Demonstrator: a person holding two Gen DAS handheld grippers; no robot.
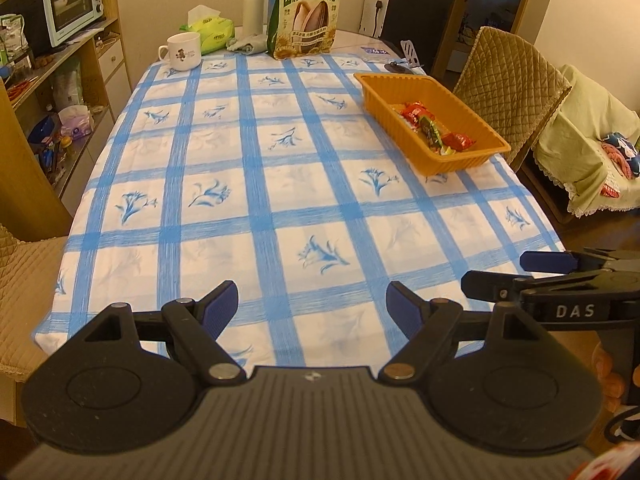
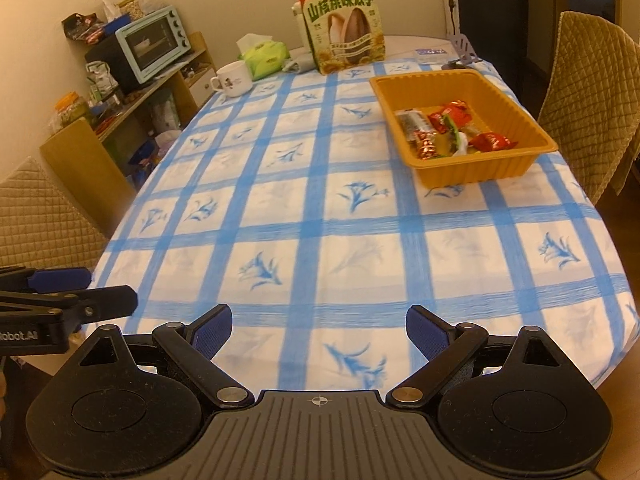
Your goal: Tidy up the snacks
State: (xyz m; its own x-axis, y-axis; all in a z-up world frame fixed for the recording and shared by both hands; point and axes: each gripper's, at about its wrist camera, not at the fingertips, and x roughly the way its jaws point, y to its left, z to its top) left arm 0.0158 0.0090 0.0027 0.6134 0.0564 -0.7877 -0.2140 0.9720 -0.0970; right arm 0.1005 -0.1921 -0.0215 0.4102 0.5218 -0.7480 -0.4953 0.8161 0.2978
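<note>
There, orange tray (image 2: pixel 476 170), wrapped snacks (image 2: pixel 452 128) heaped inside

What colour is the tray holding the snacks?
Orange. The tray shows best in the right wrist view, with red-wrapped snacks inside.

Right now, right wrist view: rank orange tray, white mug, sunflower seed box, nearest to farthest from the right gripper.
From the right gripper, jaws open and empty:
1. orange tray, ahead on the right, snacks inside.
2. white mug, far left side of the table.
3. sunflower seed box, upright at the far end, near centre.
</note>
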